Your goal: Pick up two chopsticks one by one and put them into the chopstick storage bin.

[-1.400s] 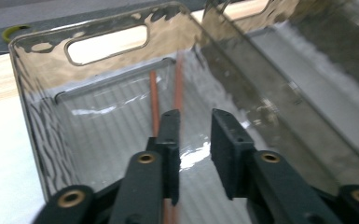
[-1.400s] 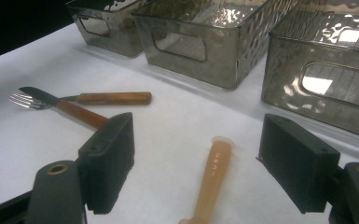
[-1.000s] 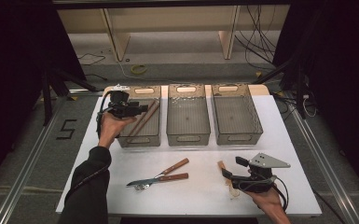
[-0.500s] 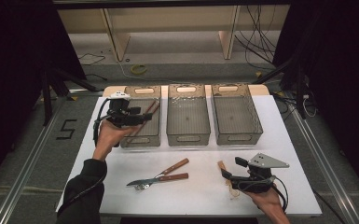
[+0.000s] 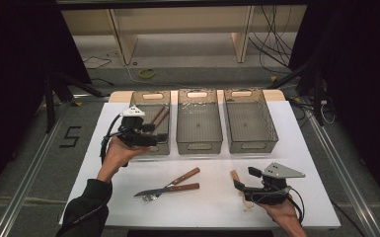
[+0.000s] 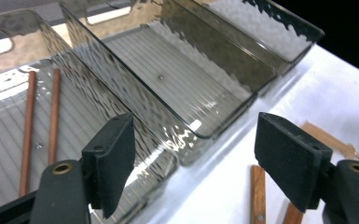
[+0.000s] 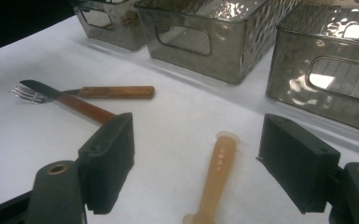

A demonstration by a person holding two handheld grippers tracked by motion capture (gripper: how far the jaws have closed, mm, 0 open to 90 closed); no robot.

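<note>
Chopsticks (image 6: 41, 126), two slim reddish-brown sticks side by side in left bin (image 5: 150, 148), both grippers' fingers wide, empty.

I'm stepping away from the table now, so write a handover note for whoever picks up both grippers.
Left hand-held gripper: jaws just opened, nothing between them, over the left bin, which holds two chopsticks.
Right hand-held gripper: open, around the tan spoon on the table, not gripping.
Done: chopsticks binned.
Left: spoon, knife and fork lie on the table; middle bin and right bin are empty.
</note>
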